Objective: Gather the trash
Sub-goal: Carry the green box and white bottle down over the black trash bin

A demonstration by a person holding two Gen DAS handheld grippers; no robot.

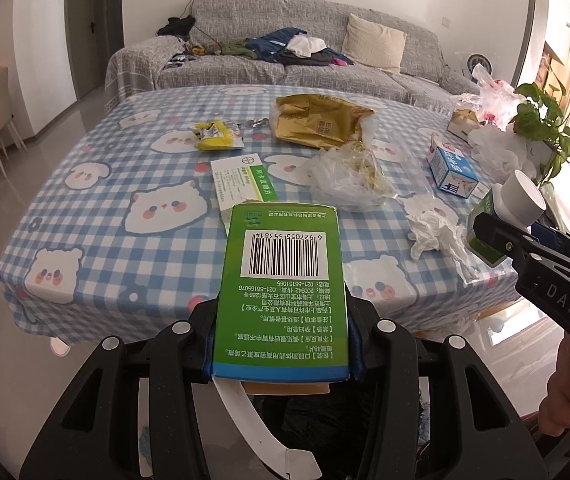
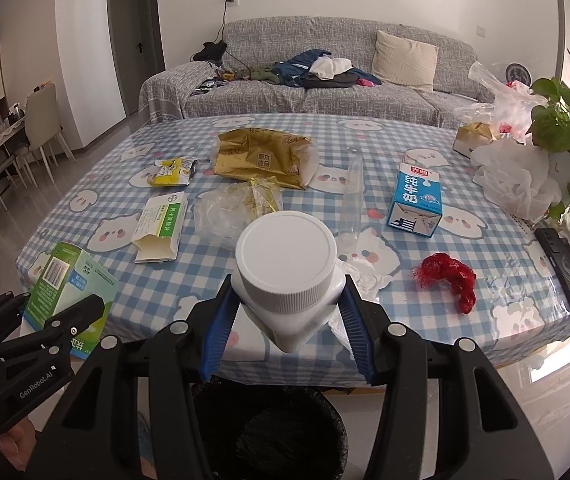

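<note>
Above the near edge of the checked-cloth bench [image 2: 425, 292], the left gripper [image 1: 281, 316] fingers clamp a glossy green rectangular cardboard box [image 1: 281, 280]. Ribbed blue right gripper [image 2: 289, 312] fingers clamp a smooth white plastic bottle with a ridged round cap [image 2: 285, 260].

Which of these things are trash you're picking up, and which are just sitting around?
Trash, probably:
green box, in left gripper
white bottle, in right gripper
milk carton
gold bag
red netting
bin receives it

Just lying about:
plant
phone
sofa
</note>
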